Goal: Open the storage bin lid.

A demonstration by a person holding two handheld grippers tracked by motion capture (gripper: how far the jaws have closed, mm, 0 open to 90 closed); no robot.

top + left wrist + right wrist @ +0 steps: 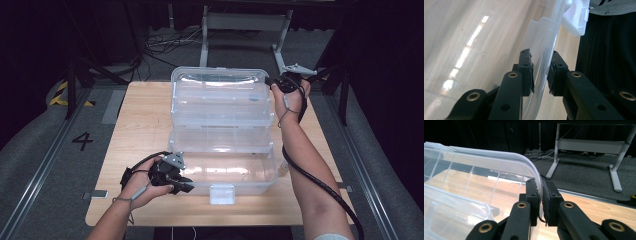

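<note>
Up close, right hand-held gripper (540, 195) clamped on the clear box's (222, 125) lid rim, left hand-held gripper (541, 72) loosely astride its wall.

Looks like a lab or recording studio setup, not anyone's home. Black curtains (30, 45) all around, grey carpet floor (45, 145) with a big number 4 (82, 141) marked on it, yellow-black hazard tape (60, 92), loose cables (165, 42) snaking across the floor, metal rails (37, 172) beside a plain wooden desk (140, 125), plus a grey metal frame (245, 27) behind.
</note>
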